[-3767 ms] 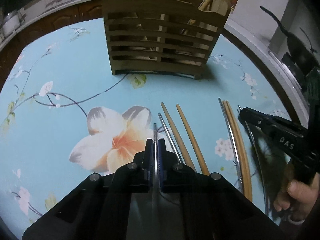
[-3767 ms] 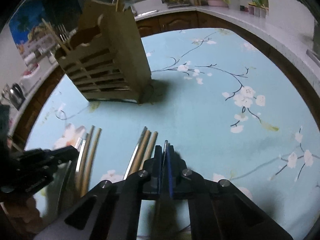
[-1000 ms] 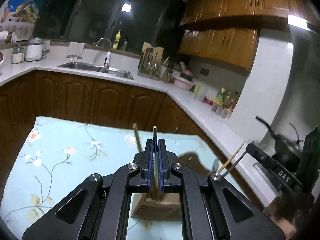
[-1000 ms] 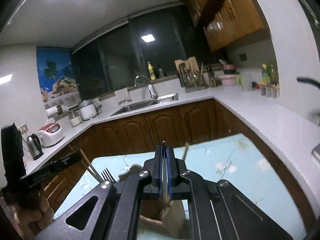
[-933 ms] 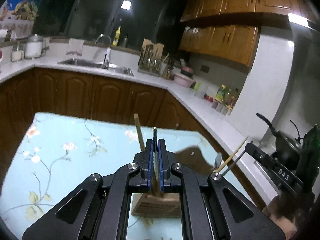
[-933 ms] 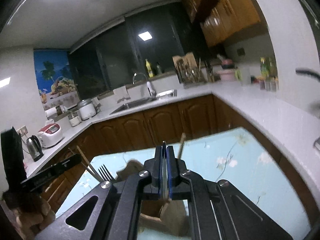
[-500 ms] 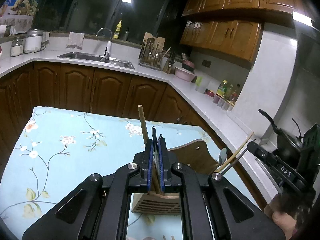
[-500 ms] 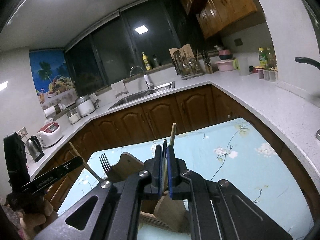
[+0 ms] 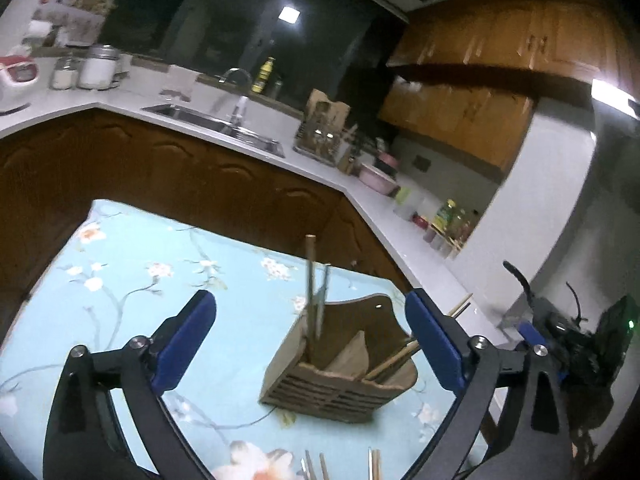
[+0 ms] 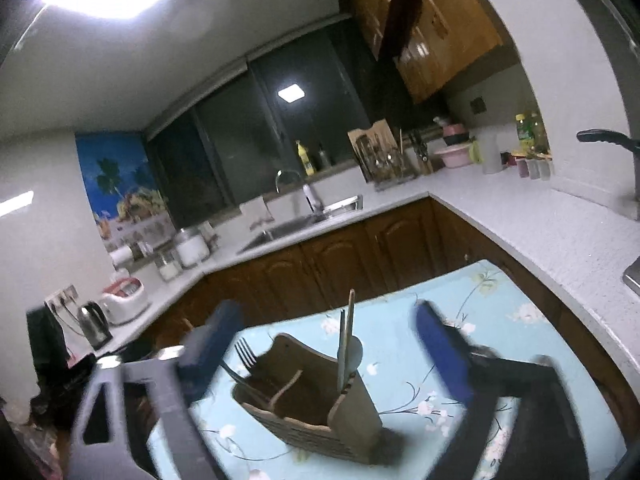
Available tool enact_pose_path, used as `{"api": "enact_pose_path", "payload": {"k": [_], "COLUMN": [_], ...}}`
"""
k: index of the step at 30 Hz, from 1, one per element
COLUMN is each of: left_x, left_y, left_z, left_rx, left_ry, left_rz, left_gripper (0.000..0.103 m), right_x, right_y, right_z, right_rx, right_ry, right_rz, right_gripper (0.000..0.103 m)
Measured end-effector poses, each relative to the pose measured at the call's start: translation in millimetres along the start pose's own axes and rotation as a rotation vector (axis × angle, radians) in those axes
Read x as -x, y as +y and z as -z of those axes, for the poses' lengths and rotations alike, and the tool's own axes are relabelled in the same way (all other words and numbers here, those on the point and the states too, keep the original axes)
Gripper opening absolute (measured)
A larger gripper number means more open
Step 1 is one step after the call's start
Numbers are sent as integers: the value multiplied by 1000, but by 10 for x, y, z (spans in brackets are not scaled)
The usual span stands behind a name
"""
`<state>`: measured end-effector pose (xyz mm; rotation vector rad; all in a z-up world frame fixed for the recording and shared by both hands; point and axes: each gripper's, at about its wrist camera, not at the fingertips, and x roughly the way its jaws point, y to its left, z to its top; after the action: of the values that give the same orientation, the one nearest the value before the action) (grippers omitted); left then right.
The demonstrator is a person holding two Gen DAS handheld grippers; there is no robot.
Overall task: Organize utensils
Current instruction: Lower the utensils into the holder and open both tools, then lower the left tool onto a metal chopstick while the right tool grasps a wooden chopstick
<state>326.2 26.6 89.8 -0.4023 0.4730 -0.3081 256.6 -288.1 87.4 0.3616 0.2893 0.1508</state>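
Nearest the left wrist camera, the left gripper [image 9: 310,344] stands with its blue-padded fingers [image 9: 184,342] spread wide and nothing between them. At the bottom edge of that view, the tips of a few loose utensils [image 9: 320,468] — thin wooden and metal sticks — lie on the floral tablecloth [image 9: 132,280], just in front of the holder.

Framed between the fingers sits the wooden utensil holder [image 9: 340,376], a slatted box with a tall curved back, resting on the cloth. In its left compartment a wooden chopstick [image 9: 310,256] and a metal stick [image 9: 323,300] stand nearly upright, close together; more wooden sticks lean out of the right side of the holder.

The right gripper [image 10: 324,354] is likewise parted wide and empty, its image blurred. From that side the holder [image 10: 304,408] shows a fork [image 10: 245,354] leaning in one compartment, tines up, and a wooden stick beside a metal one standing in another.

At the far right of the left wrist view the other gripper's dark body [image 9: 568,340] is visible; no lettering on it can be read in this frame.

Beyond the table run dark wooden cabinets [image 9: 200,184], a pale countertop with a sink [image 9: 216,126] and tap, bottles whose labels are too small to read, and a dark window.
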Motion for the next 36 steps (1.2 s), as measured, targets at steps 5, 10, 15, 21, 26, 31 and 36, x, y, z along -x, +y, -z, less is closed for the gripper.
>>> {"api": "enact_pose_path", "payload": {"k": [5,10,15,21,26,31,36], "left_x": [394,649,806,833,806,701,420], "left_y": [113,175,194,188,221,185,21], "left_z": [143,414,798,1238,1528,1687,1785], "left_rx": [-2,-18,-27,-16,3,1,-78], "left_ry": [-36,-8,50,142,201,265,361], "left_rz": [-62,-123,-147,-150,-160,-155,-183], "left_gripper": [101,102,102,102,102,102,102], "right_x": [357,638,844,1020,1107,1107,1043], "right_y": [11,-30,-164,-343,-516,-603,-628], "right_z": [67,278,543,867,1096,1278,1352], "right_rx": [27,36,10,-43,-85,-108,-116], "right_ry": [-18,4,55,131,174,229,267], "right_rz": [27,60,120,153,193,206,195], "right_gripper": [103,103,103,103,103,103,103]}}
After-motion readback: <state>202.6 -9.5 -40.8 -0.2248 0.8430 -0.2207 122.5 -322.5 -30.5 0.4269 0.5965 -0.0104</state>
